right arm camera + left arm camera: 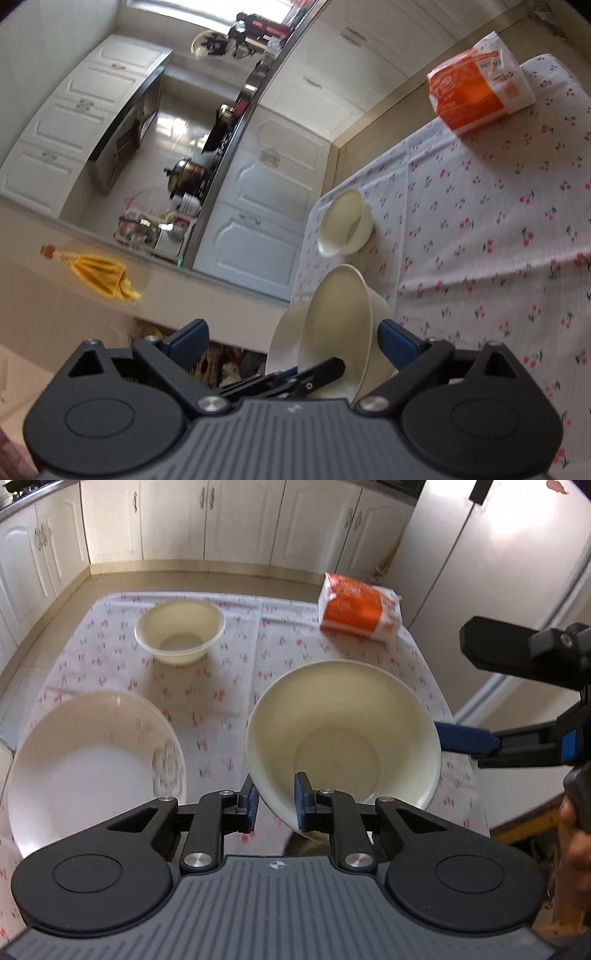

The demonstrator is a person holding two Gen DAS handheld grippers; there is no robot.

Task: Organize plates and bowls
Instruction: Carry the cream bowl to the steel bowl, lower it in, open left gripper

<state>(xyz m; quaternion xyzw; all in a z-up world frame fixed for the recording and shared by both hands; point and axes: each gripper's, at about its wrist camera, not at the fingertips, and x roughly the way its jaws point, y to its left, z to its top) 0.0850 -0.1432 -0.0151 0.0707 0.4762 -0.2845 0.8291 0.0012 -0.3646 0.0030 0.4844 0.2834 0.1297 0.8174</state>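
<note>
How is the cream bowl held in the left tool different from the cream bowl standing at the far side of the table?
The held bowl is the larger; the far bowl is smaller. The held bowl is tilted and lifted off the floral tablecloth, its rim pinched by the left tool; the far bowl stands upright on the cloth, with no tool touching it. Both are cream, round and empty.

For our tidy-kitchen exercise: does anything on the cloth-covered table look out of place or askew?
The orange-and-white packet at the table's far corner is no dish. The large cream bowl is tilted, pinched at its rim by the left gripper.
</note>
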